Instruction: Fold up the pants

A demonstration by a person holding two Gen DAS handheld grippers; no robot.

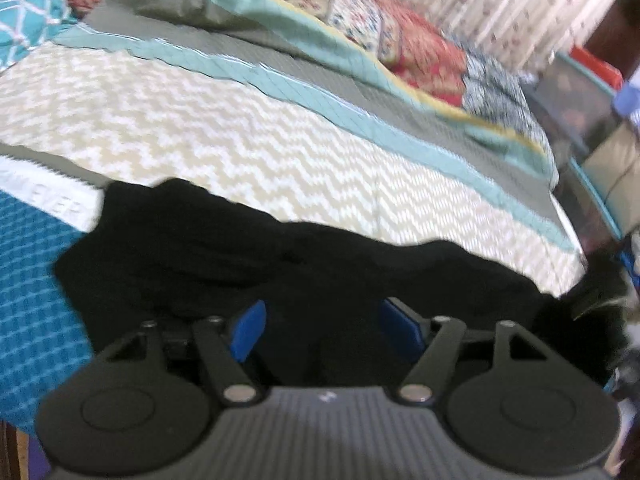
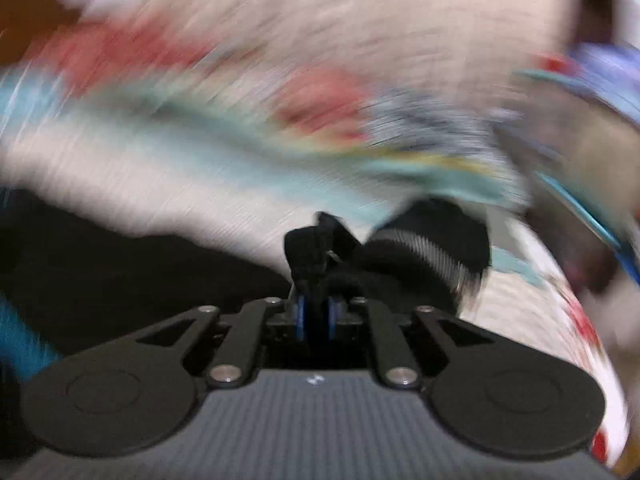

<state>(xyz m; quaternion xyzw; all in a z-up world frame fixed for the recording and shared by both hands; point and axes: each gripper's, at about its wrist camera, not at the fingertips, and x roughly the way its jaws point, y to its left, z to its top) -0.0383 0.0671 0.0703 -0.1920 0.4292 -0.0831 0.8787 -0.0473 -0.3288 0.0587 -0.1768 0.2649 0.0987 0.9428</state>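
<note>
- My left hand-held gripper (image 1: 322,330): wide open over black pants (image 1: 224,264), gripping nothing.
- Right hand-held gripper (image 2: 316,314): pinched on pants fabric.
- Bed (image 1: 240,148) beyond pants' edge.

Your bed (image 1: 240,128) wears a chevron cover. Black pants (image 1: 280,264) lie along its near edge. A folded quilt (image 1: 360,32) sits at the far edge.

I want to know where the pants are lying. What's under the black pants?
The pants lie on a zigzag blanket, with a blue cloth at their left edge. How far either runs beneath them is hidden. The right tool pinches the pants; the left tool is open.
</note>
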